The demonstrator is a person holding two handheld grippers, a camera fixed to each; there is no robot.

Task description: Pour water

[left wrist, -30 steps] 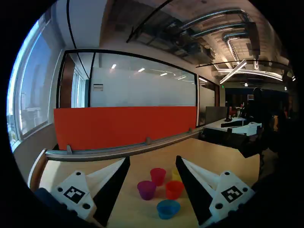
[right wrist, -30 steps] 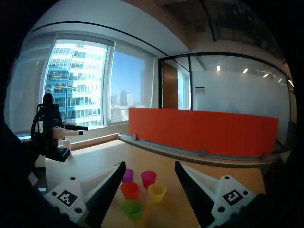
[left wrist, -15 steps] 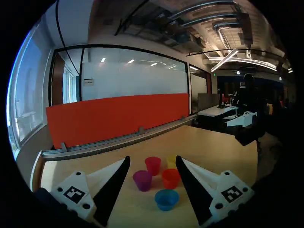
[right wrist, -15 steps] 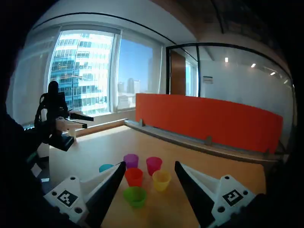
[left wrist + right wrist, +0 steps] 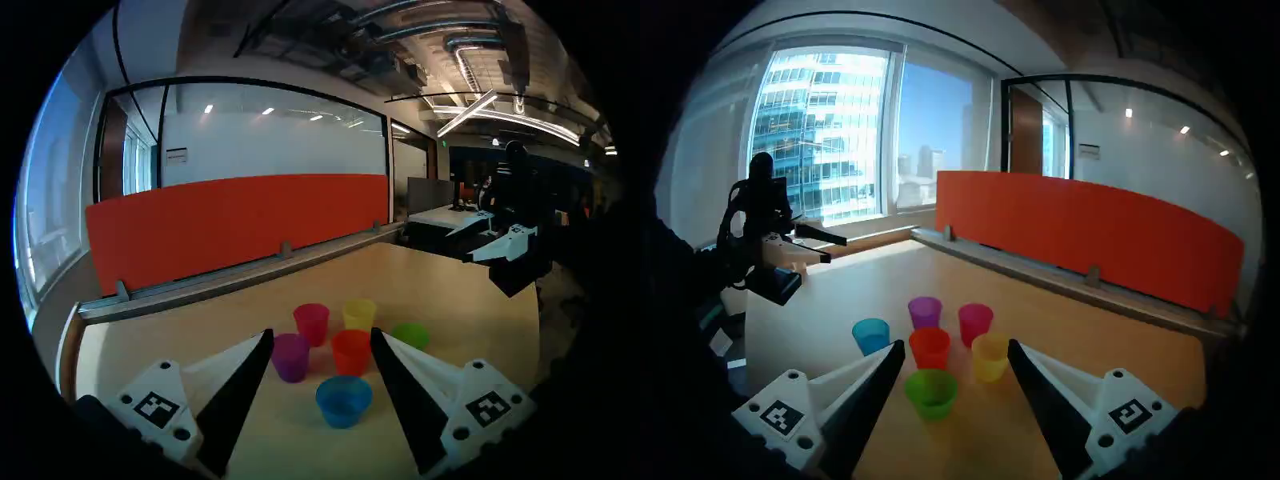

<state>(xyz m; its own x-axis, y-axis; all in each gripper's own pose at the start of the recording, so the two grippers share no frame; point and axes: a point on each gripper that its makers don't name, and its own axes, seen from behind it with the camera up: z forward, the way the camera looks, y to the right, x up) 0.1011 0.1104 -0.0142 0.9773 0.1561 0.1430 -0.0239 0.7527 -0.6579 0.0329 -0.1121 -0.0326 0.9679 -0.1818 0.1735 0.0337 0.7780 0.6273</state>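
The left tool (image 5: pixel 321 332) has its two fingers spread wide and grips nothing. The right tool (image 5: pixel 956 344) is likewise open and empty. Both hang above a pale wooden bench (image 5: pixel 456 296) and point at a cluster of six small plastic cups standing upright, close together, on the benchtop.

Left gripper view: the blue cup (image 5: pixel 343 401) is nearest and lies between the fingers. The orange cup (image 5: pixel 351 351) stands just beyond it, and the purple cup (image 5: pixel 290 357) is to its left, beside the left finger. Farther off are the magenta cup (image 5: pixel 311 322) and the yellow cup (image 5: pixel 359 314). The green cup (image 5: pixel 410 335) is at the right, past the right fingertip. The right tool appears far right over the bench edge, held by a dark-sleeved person.

Right gripper view: the green cup is nearest, with the orange cup behind it. The yellow cup is to the right, the purple and magenta cups lie beyond, and the blue cup is at the left. The left tool appears at far left.

Whether any cup holds water cannot be told. An orange partition (image 5: pixel 232 216) runs along the far bench edge, and a window (image 5: pixel 824 136) lies beyond.
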